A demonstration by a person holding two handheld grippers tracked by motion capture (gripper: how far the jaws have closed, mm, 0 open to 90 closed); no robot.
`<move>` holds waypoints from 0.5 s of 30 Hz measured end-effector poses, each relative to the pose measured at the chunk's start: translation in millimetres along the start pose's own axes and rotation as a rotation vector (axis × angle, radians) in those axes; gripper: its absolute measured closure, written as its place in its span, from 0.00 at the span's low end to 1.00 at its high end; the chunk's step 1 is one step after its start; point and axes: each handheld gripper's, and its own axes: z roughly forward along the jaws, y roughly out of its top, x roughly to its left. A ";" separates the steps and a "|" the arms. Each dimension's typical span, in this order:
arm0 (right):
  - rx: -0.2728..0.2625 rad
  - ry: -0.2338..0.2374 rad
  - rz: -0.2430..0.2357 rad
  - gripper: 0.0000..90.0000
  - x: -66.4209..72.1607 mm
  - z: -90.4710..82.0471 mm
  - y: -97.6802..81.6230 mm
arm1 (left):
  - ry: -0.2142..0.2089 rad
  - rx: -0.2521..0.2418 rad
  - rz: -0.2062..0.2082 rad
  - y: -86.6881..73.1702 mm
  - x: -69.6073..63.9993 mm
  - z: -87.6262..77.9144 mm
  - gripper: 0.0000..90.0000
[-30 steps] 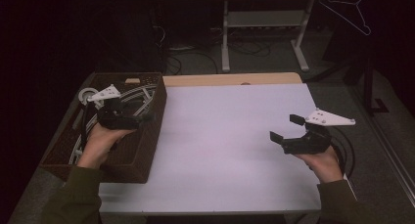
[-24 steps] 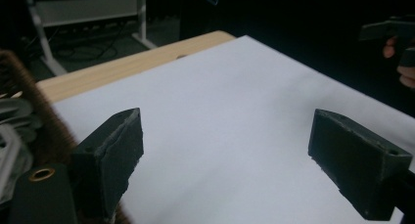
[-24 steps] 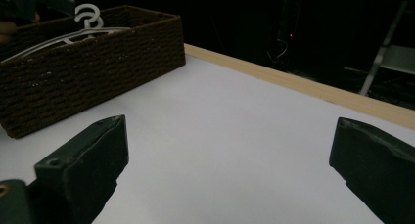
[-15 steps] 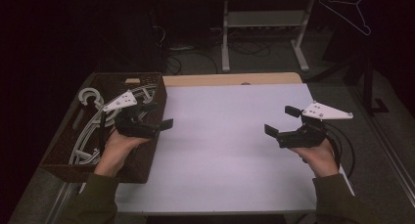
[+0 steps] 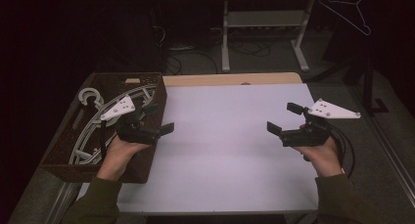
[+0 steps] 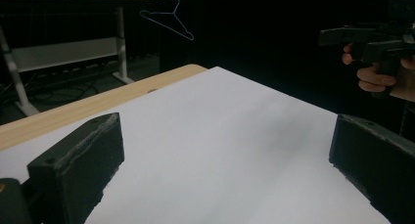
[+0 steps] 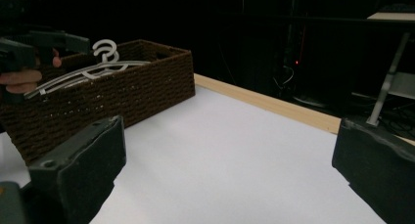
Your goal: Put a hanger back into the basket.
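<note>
1. We had a white table (image 5: 230, 150) with a wooden strip along the far edge, in a pretty dark room.
2. A brown basket (image 5: 152, 99) sat at the table's left end, with white hangers (image 5: 93, 117) lying inside.
3. Our left gripper (image 5: 157, 119) hung just beside the basket's right wall; its jaws had just been opening, wide, nothing between.
4. Our right gripper (image 5: 286, 119) was well apart over the right side, also wide and holding nothing.
5. A desk frame (image 5: 264, 23), floor cables and a wire hanger (image 5: 350, 13) stood behind.
</note>
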 end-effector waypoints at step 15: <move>-0.029 0.013 -0.015 0.00 0.9 -3.9 5.6 | -0.022 -0.004 0.013 -0.9 -2.5 1.0 0.00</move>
